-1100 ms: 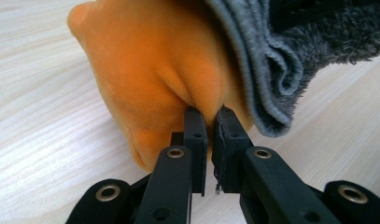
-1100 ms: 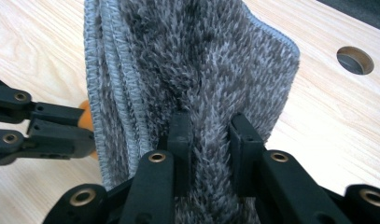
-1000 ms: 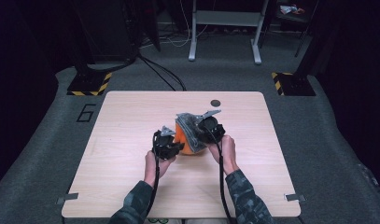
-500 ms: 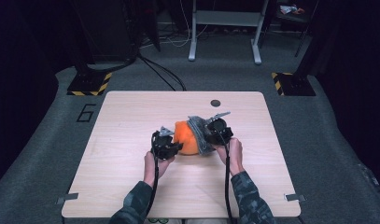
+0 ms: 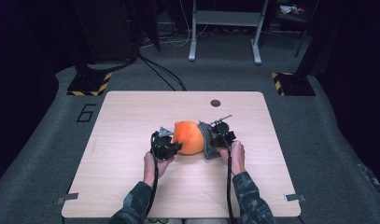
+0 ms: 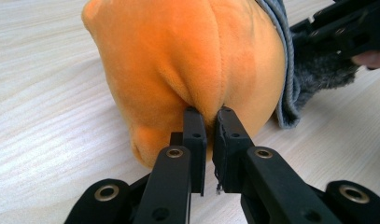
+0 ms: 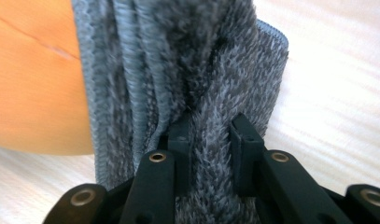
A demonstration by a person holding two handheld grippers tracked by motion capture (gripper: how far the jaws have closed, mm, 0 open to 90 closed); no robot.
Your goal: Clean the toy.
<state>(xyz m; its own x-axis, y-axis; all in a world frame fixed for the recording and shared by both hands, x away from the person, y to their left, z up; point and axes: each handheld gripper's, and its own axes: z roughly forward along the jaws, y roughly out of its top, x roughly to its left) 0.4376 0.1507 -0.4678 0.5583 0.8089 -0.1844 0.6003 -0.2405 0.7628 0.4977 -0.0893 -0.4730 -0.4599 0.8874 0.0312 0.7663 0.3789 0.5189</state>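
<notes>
High view: the wooden table (image 5: 131,186) carries an orange plush object (image 5: 187,137) near its centre, with a grey fuzzy fabric cover (image 5: 206,140) bunched against the side of the plush nearest the person's right hand. Both forearms enter from the bottom edge in dark patterned sleeves (image 5: 246,200) and converge on the object from opposite sides.

Left hand pose: the left hand (image 5: 152,167) grips the body of the left gripper (image 5: 176,148) from behind, wrist low over the table, with the tool pointing roughly level toward the plush. A black cable (image 5: 154,196) trails back along the forearm.

Left gripper state: in the left gripper view, the left gripper (image 6: 207,114) has its jaws drawn almost together, pinching a fold of the orange plush (image 6: 187,60) between the pads. The plush rests on the table surface (image 6: 38,93), and the grey cover (image 6: 290,88) hangs off its far side.

Right hand pose: the right hand (image 5: 235,156) holds the right gripper (image 5: 215,137) from the opposite side, the tool angled inward toward the grey cover.

Right gripper state: in the right gripper view, the right gripper (image 7: 211,126) is clamped on a thick fold of the grey fuzzy fabric (image 7: 201,70); pile fills the space between the jaws. The orange plush (image 7: 33,84) lies immediately beside the fabric, touching its ribbed edge.

A small dark round grommet (image 5: 215,103) sits in the tabletop beyond the object, well apart from it.
</notes>
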